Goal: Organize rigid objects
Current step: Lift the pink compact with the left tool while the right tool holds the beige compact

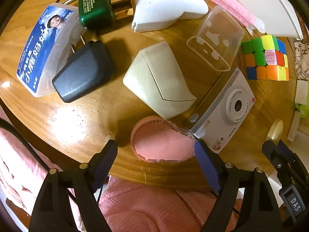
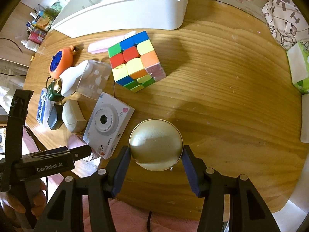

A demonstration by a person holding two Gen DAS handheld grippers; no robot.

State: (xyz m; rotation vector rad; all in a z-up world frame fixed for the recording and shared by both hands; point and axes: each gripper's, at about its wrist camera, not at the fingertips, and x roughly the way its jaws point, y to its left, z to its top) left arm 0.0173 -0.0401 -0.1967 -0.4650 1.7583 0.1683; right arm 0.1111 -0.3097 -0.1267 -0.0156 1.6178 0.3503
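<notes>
My left gripper [image 1: 154, 145] stands open near the table's front edge, astride a pink round container [image 1: 160, 139]. Its left finger is clear of the container and its right finger [image 1: 202, 154] sits by the rim. Beside the container lie a white toy camera [image 1: 231, 106] and a beige box [image 1: 158, 81]. My right gripper [image 2: 155, 150] is shut on a gold round tin [image 2: 156, 143], pads pressing on both sides. A colour cube [image 2: 135, 61] stands further back on the wooden table [image 2: 222, 96].
A black charger [image 1: 85, 73], blue-labelled box [image 1: 46, 52], green bottle [image 1: 96, 9], white curved piece [image 1: 164, 5], clear case [image 1: 216, 38] and pink roller [image 1: 227, 5] crowd the left. A white bin [image 2: 123, 5] stands at the back, tissues [image 2: 299, 67] at the right edge.
</notes>
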